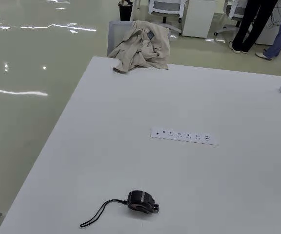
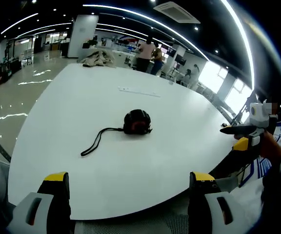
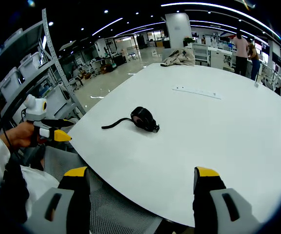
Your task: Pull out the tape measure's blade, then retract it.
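While left tongs (image 2: pixel 129 178) and right tongs (image 3: pixel 141 171) gape, tape measure (image 1: pixel 141 201) lies unheld — label illegible

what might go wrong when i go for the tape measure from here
The tape measure lies loose on the smooth table near its near edge; a nudge may slide it off.
Its strap trails free and could get pinched with the case.
The rounded case may twist when the open left hand-held gripper or right hand-held gripper clamps it.

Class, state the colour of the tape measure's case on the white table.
The tape measure is black; the head view shows it best.
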`<act>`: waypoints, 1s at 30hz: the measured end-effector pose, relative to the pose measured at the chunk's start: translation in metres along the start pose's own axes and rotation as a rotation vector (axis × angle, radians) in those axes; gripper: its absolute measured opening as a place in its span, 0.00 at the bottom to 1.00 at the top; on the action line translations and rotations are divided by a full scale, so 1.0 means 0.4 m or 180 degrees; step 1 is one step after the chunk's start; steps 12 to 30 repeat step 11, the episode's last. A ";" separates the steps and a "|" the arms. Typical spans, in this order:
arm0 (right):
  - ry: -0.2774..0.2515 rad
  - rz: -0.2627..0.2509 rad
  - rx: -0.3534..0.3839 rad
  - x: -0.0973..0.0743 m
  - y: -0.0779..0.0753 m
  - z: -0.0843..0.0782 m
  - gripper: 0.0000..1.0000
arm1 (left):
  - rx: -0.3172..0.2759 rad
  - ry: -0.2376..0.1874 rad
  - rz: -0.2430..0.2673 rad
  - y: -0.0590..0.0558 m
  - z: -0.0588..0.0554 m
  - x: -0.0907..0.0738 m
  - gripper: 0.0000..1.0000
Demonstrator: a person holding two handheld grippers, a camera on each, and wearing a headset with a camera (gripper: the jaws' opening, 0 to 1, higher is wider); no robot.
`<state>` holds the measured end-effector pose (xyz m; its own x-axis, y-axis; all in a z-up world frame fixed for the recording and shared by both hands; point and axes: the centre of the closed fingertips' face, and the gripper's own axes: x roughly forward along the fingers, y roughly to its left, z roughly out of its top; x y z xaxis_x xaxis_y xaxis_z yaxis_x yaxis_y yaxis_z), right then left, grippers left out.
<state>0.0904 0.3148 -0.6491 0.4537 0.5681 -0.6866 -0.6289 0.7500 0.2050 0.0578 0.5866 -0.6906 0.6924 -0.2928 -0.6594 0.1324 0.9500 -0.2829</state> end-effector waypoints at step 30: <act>0.0000 0.0005 -0.0025 0.001 0.002 0.002 0.90 | 0.0037 0.0001 0.0001 -0.001 0.007 0.004 1.00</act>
